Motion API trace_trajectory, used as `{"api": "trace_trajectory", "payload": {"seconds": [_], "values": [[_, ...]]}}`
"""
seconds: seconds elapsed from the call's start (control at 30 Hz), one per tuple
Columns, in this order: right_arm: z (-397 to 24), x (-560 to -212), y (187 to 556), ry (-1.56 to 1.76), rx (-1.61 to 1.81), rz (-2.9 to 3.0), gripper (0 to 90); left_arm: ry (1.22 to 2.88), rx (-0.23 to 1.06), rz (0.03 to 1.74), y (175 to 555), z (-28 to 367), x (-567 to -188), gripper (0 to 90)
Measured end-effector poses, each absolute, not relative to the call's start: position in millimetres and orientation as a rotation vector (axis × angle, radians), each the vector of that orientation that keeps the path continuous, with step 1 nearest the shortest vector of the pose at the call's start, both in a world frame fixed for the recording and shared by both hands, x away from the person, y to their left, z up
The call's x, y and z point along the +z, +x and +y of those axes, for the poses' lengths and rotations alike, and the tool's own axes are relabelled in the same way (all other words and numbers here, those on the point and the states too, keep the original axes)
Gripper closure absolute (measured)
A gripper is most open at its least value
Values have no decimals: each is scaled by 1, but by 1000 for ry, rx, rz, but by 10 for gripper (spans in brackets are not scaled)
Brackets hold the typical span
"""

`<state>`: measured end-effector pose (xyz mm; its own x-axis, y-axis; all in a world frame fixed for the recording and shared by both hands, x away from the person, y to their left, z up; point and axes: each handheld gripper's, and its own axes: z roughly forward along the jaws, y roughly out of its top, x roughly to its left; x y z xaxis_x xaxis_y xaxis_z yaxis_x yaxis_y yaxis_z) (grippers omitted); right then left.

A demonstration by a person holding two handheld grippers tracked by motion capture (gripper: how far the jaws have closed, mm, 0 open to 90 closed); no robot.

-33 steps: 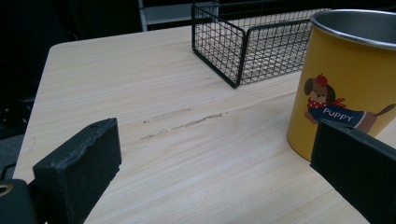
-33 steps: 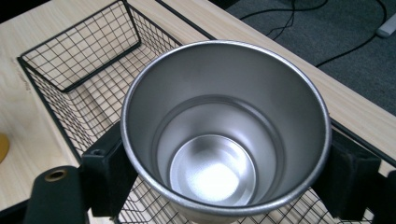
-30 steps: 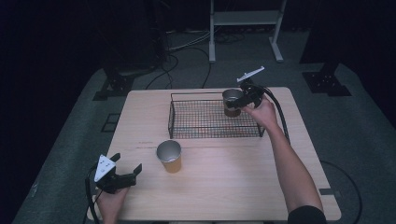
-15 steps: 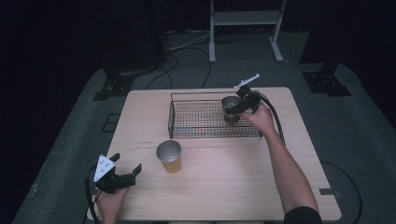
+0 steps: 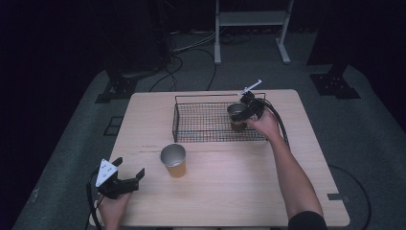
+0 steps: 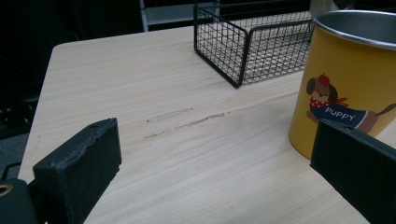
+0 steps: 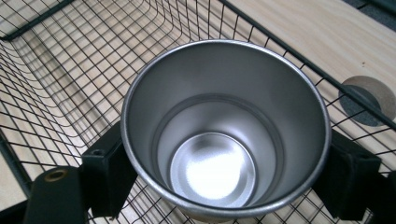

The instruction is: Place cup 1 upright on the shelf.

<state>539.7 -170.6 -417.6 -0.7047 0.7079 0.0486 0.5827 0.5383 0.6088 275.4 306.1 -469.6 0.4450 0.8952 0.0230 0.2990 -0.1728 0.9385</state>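
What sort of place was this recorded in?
Probably a studio or lab set up for recording, not a home: a lone wooden table lit amid dark surroundings, grey carpet underneath, loose cables on the floor and a white metal stand behind.

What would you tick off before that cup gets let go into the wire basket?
1. Grip: the right hand-held gripper has its jaws clamped on both sides of the metal cup: ok.
2. Cup upright, mouth up, nothing inside: ok.
3. Cup within the wire basket, near its right end: ok.
4. Cup base resting on the basket floor: cannot tell.
5. Basket floor around the cup bare: ok.
6. Left hand-held gripper open and apart from the yellow cup, which stands on the table outside the basket: ok.
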Motion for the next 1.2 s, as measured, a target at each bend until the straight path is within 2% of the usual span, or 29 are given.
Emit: {"api": "trace_trajectory", "payload": {"seconds": [1.2], "values": [[-169,-428,530,1075,818,2626,124,1718,755,1032,275,302,-469,9]]}}
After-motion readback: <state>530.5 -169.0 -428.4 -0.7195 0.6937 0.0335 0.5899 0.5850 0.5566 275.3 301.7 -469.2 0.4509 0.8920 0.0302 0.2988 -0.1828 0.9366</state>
